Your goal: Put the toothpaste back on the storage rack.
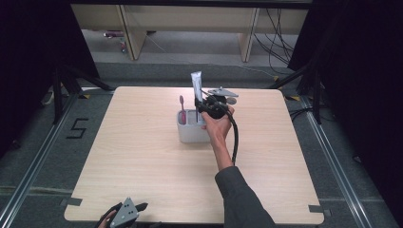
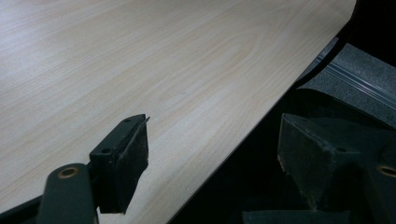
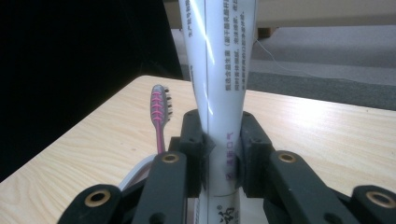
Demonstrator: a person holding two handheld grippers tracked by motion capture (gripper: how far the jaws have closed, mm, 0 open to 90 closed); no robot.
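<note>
A white toothpaste tube [image 1: 196,85] stands upright over the grey holder cup [image 1: 190,134] in the middle of the table. My right gripper [image 1: 205,105] is shut on the tube [image 3: 219,93]; both black pads [image 3: 195,140] press its lower part. A pink toothbrush [image 1: 182,109] stands in the cup's left side, head up, seen left of the tube in the right gripper view as the toothbrush [image 3: 159,112]. My left gripper [image 1: 127,211] rests at the table's near left edge, jaws wide apart with nothing between them; one fingertip [image 2: 126,158] lies over the wood.
The light wooden table [image 1: 142,161] has rounded corners and tape tabs at its near edge. A black cable [image 1: 235,137] trails from the right gripper along the forearm. Beyond the table are grey floor, wooden furniture legs [image 1: 133,33] and black curtains.
</note>
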